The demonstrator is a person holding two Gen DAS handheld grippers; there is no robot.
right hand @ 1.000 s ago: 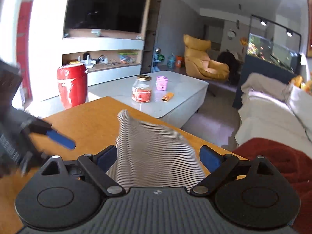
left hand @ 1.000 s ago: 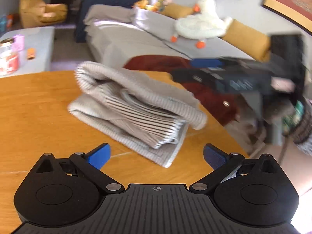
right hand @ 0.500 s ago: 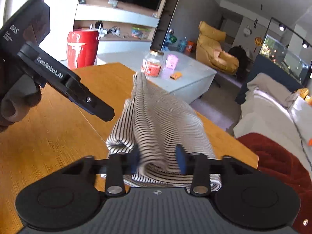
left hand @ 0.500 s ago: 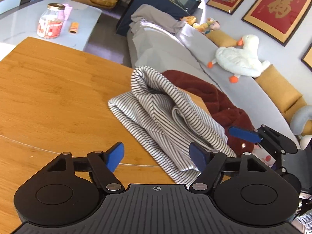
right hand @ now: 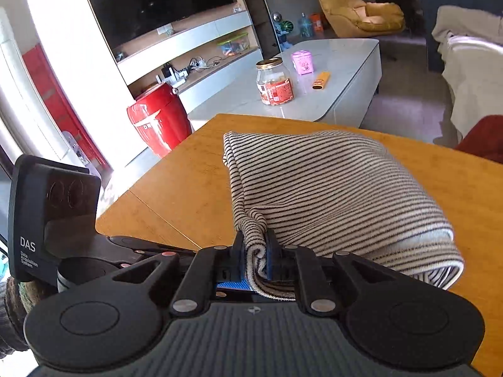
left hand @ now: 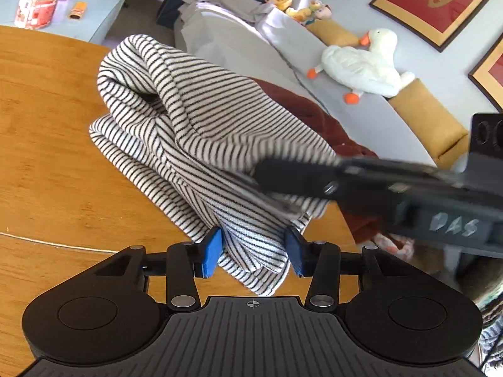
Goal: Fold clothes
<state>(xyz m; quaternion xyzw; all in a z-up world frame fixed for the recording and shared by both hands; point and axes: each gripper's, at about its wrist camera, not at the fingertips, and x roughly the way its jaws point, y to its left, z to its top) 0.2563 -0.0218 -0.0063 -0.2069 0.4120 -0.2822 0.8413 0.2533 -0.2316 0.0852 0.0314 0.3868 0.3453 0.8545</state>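
Note:
A black-and-white striped garment (left hand: 195,125) lies folded in a bundle on the wooden table (left hand: 47,157); it also shows in the right wrist view (right hand: 330,188). My left gripper (left hand: 253,253) has its blue pads (left hand: 212,248) on either side of the bundle's near corner, nearly closed, with cloth filling the gap. My right gripper (right hand: 254,248) is shut on a fold of the garment at its near edge. In the left wrist view the right gripper (left hand: 283,179) reaches in from the right over the cloth.
A dark red blanket (left hand: 330,125) hangs past the table's right edge. A grey sofa (left hand: 251,47) with a white plush duck (left hand: 361,62) stands behind. A white coffee table (right hand: 314,78) holds a jar (right hand: 275,83). A red barrel (right hand: 157,119) stands on the floor.
Both grippers have moved in onto the garment. The right gripper has closed tight on a fold. The left gripper's pads have narrowed around the bundle's near corner.

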